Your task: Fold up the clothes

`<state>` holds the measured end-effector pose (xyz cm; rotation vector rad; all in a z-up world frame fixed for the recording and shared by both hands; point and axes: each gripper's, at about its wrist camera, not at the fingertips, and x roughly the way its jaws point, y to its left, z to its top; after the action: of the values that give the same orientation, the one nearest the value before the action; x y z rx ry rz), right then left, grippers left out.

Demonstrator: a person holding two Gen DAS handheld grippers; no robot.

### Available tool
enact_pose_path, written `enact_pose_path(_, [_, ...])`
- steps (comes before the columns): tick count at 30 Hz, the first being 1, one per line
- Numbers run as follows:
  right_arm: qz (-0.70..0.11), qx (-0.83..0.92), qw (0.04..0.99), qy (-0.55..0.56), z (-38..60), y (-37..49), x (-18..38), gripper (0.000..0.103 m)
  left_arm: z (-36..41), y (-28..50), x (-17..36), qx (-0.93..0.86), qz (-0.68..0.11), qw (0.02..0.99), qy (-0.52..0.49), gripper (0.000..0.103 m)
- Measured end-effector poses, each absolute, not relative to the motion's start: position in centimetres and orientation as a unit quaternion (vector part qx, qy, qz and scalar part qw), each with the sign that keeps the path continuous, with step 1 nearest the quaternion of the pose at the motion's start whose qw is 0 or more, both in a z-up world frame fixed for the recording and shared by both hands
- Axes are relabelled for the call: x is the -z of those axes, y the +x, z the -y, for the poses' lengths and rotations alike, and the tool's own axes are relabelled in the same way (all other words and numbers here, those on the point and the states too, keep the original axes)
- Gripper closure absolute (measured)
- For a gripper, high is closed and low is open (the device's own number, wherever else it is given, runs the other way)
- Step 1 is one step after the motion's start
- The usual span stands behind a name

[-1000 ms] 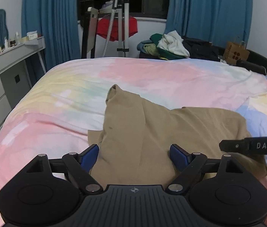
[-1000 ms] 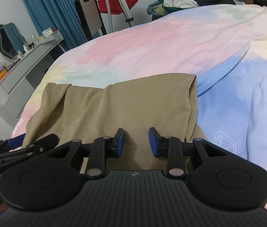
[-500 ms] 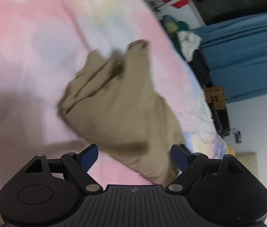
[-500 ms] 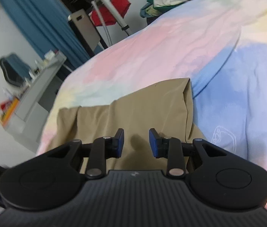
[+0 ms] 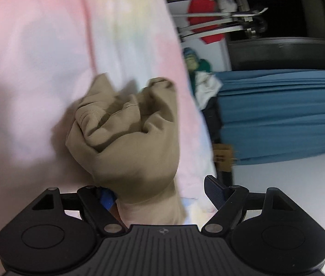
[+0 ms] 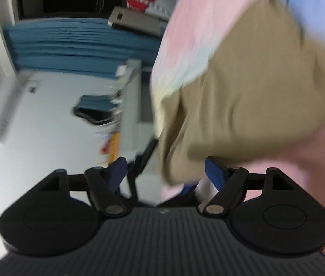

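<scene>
A tan garment (image 5: pixel 134 142) lies bunched and creased on the pastel bedspread (image 5: pixel 31 53). Both views are rolled sideways and blurred. My left gripper (image 5: pixel 160 191) is open, its jaws wide apart, and the near end of the garment lies between them, covering most of the left blue pad. My right gripper (image 6: pixel 165 174) is open too, with the garment's (image 6: pixel 254 92) lower edge between its blue pads (image 6: pixel 215 172). Part of the other gripper shows dark behind that edge.
Blue curtains (image 5: pixel 277 115), a pile of clothes (image 5: pixel 199 78) and a cardboard box (image 5: pixel 222 156) lie beyond the bed. A rack with a red garment (image 5: pixel 206 20) stands by the window. A grey desk with clutter (image 6: pixel 127 96) sits beside the bed.
Both grippers have rolled sharply sideways. The right gripper's jaws have opened wide. The flat garment has bunched into a creased heap between the left jaws.
</scene>
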<state>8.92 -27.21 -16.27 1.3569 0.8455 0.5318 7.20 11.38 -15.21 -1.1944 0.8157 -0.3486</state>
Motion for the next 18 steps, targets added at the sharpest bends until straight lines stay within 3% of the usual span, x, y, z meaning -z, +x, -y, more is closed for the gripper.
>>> enact_pose_path(5, [-0.381,-0.179,0.596,0.683,26.1,8.9,20.8,0.026,-11.1,7.5,15.2,0.183,-0.349,0.73,-0.559,0.022])
enact_pose_path(14, [-0.281,-0.037,0.668,0.688,29.9,7.5,20.7,0.026,-10.8,7.1,17.5,0.143,-0.394,0.718,-0.555,0.022])
enact_pose_path(15, [-0.284,-0.038,0.68,0.675,29.6,7.7,20.4,0.028,-10.8,7.3,17.9,0.136,-0.398,0.716,-0.557,0.024])
enact_pose_path(18, [-0.286,-0.035,0.712,0.64,29.0,7.9,19.7,0.047,-11.0,7.8,18.8,0.119,-0.406,0.711,-0.562,0.032])
